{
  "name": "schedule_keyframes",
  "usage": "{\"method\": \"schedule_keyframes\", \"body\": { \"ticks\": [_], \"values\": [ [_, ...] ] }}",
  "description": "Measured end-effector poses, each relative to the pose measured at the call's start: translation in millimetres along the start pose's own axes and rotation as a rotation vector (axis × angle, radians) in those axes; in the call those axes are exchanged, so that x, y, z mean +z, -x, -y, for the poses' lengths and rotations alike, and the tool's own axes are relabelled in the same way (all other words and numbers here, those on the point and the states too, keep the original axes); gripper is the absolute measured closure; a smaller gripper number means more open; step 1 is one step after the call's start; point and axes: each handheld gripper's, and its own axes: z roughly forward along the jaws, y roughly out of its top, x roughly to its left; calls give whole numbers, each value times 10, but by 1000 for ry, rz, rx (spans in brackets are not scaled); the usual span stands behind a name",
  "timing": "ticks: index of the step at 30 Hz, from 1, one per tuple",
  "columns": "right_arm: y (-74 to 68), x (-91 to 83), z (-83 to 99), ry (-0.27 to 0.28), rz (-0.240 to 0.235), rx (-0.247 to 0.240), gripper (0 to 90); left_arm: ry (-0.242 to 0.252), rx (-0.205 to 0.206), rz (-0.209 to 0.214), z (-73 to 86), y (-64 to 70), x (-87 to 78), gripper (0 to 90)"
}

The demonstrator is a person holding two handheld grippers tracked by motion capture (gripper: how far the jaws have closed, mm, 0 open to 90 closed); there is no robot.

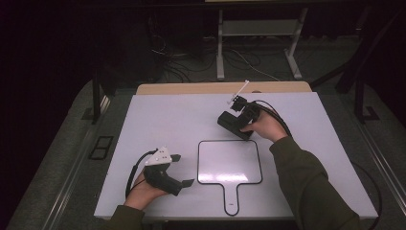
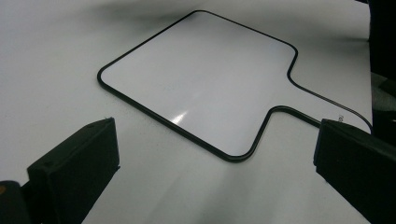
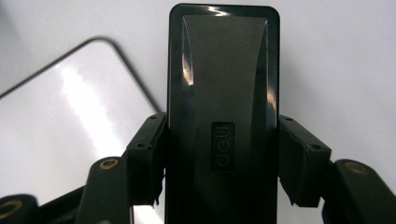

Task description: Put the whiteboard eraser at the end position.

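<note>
Black eraser [image 3: 223,116] pinched across its long sides by right gripper [image 1: 238,125], just beyond far right corner of paddle-shaped whiteboard [image 1: 230,162] on white table [image 1: 158,115].

Likely light, rigid, glossy-shelled and a little slippery; best held mid-body, as here. Left gripper [image 1: 183,169] spread wide, holding nothing, low beside board's near left edge. Count: one eraser, one whiteboard, two grippers.

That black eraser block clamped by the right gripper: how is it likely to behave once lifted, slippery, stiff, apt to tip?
The eraser has a glossy moulded shell with highlights, so it probably feels stiff and somewhat slippery. The right gripper has its jaws on both long sides near mid-length, so it likely stays level. It looks like hollow plastic, likely light, and its boxy shape should not roll.
</note>
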Motion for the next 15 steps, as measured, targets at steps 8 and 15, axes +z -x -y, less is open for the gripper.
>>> {"method": "schedule_keyframes", "body": {
  "ticks": [8, 15],
  "values": [
    [128, 70, -230, -3, 18, -4, 390, 10, -8, 5, -8, 8, -3, 0],
    [240, 269, -337, -32, 45, 7, 389, 10, -5, 3, -15, 21, -9, 0]
  ]
}}
